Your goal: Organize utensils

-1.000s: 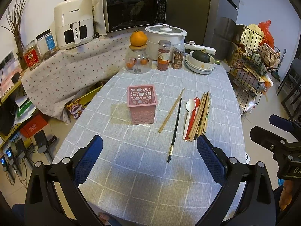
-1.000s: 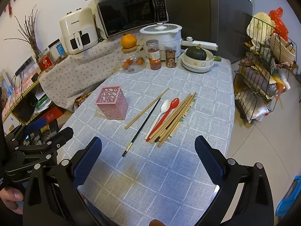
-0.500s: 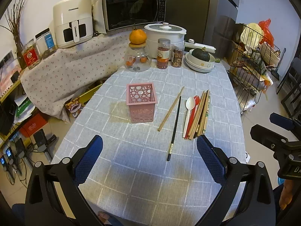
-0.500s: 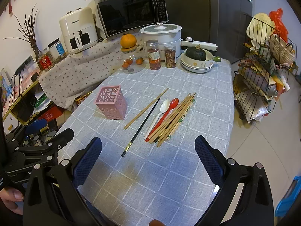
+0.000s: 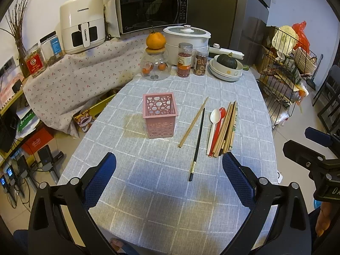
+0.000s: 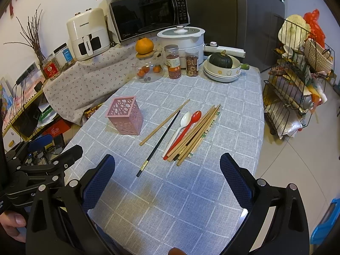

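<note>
1. Both claws hang over the near table edge, spread wide, holding nothing: left gripper [image 5: 169, 170] and right gripper [image 6: 166, 171].
2. From the left wrist view, the pink basket [image 5: 160, 114] stands upright at 12 o'clock on the checked tablecloth [image 5: 170, 201].
3. At 1 o'clock lie a wooden chopstick [image 5: 193, 122] and a black chopstick [image 5: 197, 143], apart.
4. Just right, a white spoon [image 5: 213, 125], a red spoon [image 5: 218, 125] and the chopstick bundle [image 5: 228, 129] lie touching.

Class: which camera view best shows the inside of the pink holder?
The left wrist view: it looks down into the pink holder, showing its open top and inner walls. The right wrist view shows it more side-on, its inside mostly hidden.
</note>
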`<state>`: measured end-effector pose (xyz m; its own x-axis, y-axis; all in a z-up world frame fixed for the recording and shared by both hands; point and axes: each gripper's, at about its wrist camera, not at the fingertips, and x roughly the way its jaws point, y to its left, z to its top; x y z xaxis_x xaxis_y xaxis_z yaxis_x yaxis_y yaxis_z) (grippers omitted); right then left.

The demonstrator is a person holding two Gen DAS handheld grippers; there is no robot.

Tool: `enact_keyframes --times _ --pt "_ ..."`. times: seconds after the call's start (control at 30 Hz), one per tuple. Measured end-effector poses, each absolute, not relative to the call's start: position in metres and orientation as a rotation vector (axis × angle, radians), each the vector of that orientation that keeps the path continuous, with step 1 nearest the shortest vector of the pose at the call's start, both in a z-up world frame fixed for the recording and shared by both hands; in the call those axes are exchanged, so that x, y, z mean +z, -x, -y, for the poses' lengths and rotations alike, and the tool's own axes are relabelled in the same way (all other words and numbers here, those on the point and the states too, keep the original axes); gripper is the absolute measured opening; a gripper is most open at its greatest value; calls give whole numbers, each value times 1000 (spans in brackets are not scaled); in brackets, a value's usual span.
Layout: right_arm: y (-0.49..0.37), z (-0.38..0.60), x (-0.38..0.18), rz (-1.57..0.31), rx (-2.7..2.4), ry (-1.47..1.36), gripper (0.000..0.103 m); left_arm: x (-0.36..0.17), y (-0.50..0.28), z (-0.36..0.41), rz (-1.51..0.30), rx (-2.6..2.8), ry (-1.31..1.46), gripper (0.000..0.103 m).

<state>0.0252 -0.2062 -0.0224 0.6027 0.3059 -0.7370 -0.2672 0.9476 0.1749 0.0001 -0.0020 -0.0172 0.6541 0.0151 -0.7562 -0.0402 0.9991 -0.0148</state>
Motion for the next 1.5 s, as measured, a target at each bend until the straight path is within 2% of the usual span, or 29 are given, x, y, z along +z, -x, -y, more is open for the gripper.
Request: enact_keyframes --times 0.83,0.93,1.07,1.13,1.23,1.5 --pt "-41 216 -33 -909 301 -73 96 -15 -12 2 -873 27 38 96" --pt "-56 227 -43 -974 319 -138 96 -20 -27 3 -915 13 34 96" --pt "-87 262 -60 -1077 329 -375 96 -24 -57 9 -968 -20 17 95" --pt "-104 278 -69 -1119 311 -460 96 -29 -74 19 -1002 -40 -4 94" --pt "-126 289 -77 -1166 323 -542 96 -39 -99 37 -1060 -86 -20 85" --pt "-154 318 -94 -1201 281 -650 96 -92 -183 89 -1242 -159 -128 57"
